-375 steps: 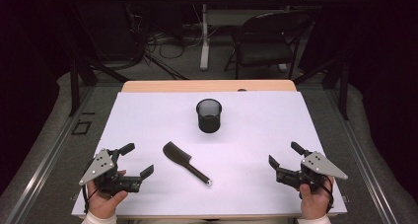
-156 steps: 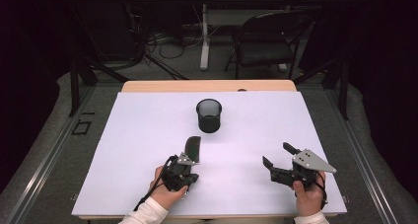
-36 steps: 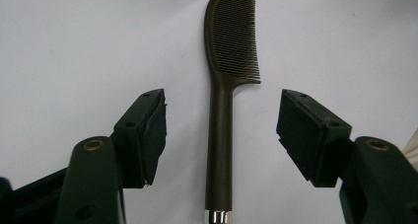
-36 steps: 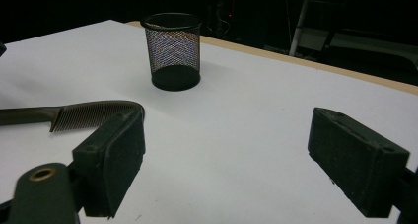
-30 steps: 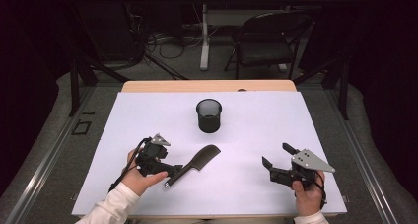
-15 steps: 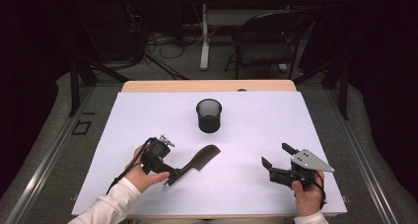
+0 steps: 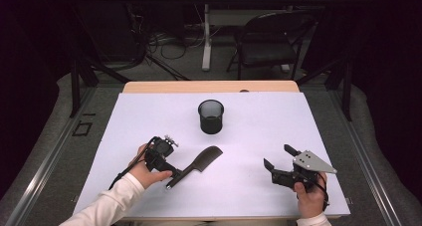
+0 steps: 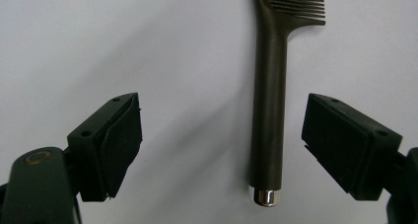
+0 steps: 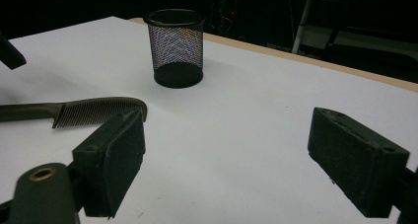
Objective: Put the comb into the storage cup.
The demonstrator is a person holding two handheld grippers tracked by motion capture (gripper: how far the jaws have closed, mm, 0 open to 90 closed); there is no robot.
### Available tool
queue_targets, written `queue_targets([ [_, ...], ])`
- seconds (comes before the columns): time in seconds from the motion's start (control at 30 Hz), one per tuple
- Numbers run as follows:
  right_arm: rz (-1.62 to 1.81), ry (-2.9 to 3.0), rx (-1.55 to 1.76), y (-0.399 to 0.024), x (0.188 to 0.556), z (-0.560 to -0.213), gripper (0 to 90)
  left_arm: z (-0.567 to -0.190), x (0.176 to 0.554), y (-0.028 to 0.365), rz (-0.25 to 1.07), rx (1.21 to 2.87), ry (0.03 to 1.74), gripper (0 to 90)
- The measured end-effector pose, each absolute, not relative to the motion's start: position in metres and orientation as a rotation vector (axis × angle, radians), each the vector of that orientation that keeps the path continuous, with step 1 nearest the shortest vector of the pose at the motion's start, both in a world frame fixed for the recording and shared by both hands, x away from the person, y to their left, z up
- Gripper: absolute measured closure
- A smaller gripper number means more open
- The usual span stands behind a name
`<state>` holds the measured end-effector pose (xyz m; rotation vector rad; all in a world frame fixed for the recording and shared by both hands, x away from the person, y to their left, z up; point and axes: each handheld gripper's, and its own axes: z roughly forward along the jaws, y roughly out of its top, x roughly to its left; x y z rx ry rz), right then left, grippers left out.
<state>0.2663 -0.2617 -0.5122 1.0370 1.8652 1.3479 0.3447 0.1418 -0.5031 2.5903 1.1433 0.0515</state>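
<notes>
1. The right gripper (image 7: 276, 161) rests on the desk (image 7: 259, 131), well to the right of the comb, jaws wide apart with nothing between them.
2. The left gripper (image 8: 222, 150) straddles the comb's handle, jaws spread; they have just been closing a little, and the pads stand clear of the handle on both sides.
3. The comb (image 7: 198, 164) lies flat on the desk, between the two grippers and nearer than the mesh cup (image 7: 211, 116), teeth end pointing toward that cup.
4. It looks a light, stiff plastic piece; smooth and thin, so likely to slip or pivot. The straight handle (image 8: 268, 110), above its metal end cap (image 8: 264, 196), seems the best hold; the fine teeth (image 8: 298, 4) look fragile.
5. No brand, label or writing can be read on the comb or cup.
</notes>
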Motion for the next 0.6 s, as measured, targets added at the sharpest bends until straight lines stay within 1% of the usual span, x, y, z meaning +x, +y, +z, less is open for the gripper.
queue_targets([
  [0.27,1.348,1.867,1.039,-0.262,0.266,-0.512,14.4,-0.51,0.348,0.133,0.058,2.665,1.12,15.9],
  [0.37,1.347,1.87,1.039,-0.261,0.266,-0.513,14.4,-0.51,0.35,0.13,0.062,2.668,1.111,15.9],
  [0.6,1.346,1.87,1.036,-0.261,0.266,-0.513,14.5,-0.514,0.353,0.122,0.023,2.715,1.092,16.2],
])
